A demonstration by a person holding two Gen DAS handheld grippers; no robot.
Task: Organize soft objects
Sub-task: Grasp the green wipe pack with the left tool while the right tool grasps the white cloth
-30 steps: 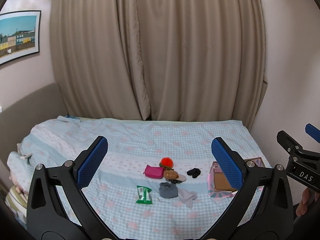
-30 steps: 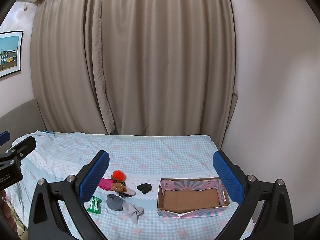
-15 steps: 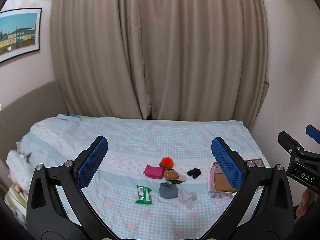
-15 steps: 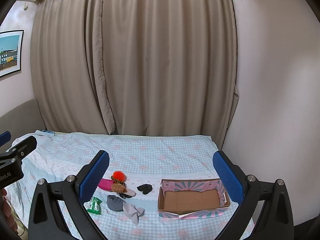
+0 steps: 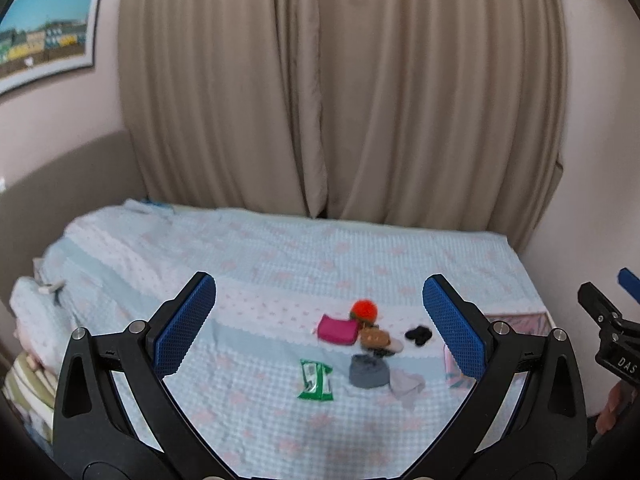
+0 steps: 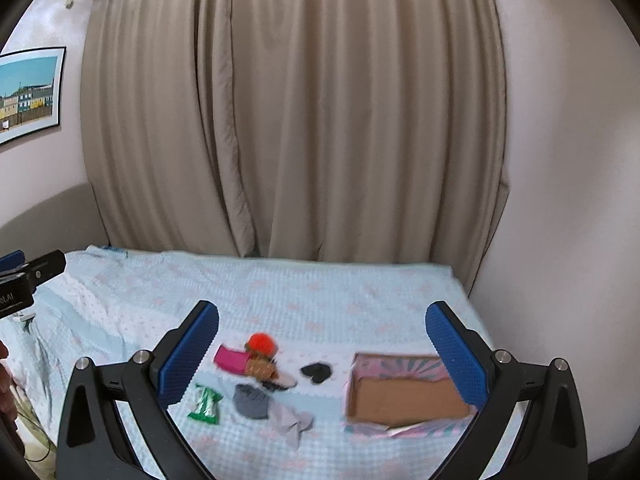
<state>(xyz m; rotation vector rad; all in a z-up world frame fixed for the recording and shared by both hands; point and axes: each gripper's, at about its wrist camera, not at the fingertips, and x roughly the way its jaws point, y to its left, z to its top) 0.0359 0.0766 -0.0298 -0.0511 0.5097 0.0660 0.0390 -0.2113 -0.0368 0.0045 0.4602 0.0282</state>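
A small pile lies mid-bed: an orange pompom, a pink pouch, a brown plush, a black sock ball, a grey sock with a pale sock beside it, and a green wipes pack. To their right sits an open pink cardboard box. My left gripper and right gripper both hover open well above and short of the bed, holding nothing.
The bed has a pale blue checked cover and runs to beige curtains at the back. A wall bounds the right side. Folded bedding is heaped at the left. A framed picture hangs on the left wall.
Both views have shifted slightly; the left view tilted a little, so the bed and pile sit somewhat higher in frame. Nothing on the bed moved and both grippers stayed open.
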